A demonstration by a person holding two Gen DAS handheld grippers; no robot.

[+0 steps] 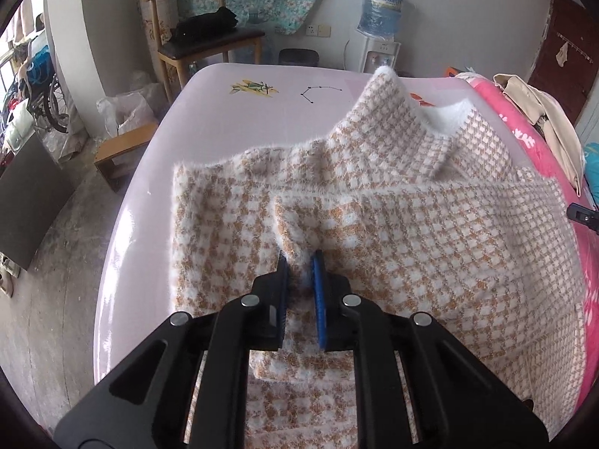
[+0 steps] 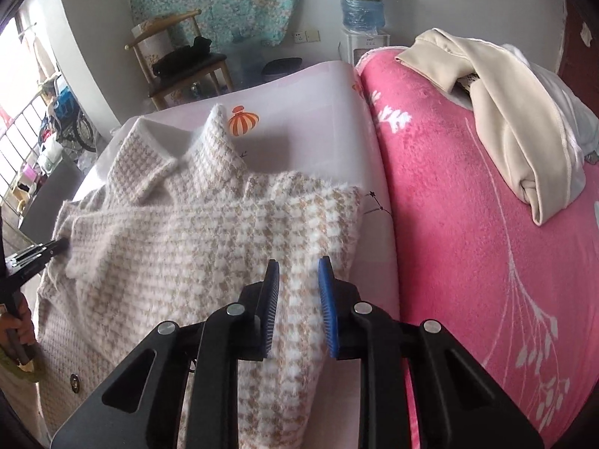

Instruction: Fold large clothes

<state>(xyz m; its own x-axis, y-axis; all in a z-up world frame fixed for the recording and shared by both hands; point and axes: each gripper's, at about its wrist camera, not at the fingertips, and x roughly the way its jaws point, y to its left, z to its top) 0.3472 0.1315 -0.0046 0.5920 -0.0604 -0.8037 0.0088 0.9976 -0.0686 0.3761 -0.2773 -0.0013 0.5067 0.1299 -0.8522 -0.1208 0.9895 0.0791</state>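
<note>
A fuzzy tan-and-white houndstooth coat (image 1: 393, 202) lies spread on a pale pink table (image 1: 232, 119), collar toward the far edge. My left gripper (image 1: 299, 262) is shut on a raised fold of the coat's sleeve, pinched between its blue pads. In the right wrist view the same coat (image 2: 179, 232) lies to the left. My right gripper (image 2: 298, 267) has a thick bunch of the coat's other sleeve between its jaws and holds it. The left gripper's tip (image 2: 48, 249) shows at the coat's left edge.
A pink floral blanket (image 2: 468, 262) lies along the table's right side with a beige garment (image 2: 524, 131) on it. A wooden chair (image 1: 194, 37), a water dispenser (image 1: 380, 30) and a low wooden stool (image 1: 119, 149) stand beyond the table's far and left edges.
</note>
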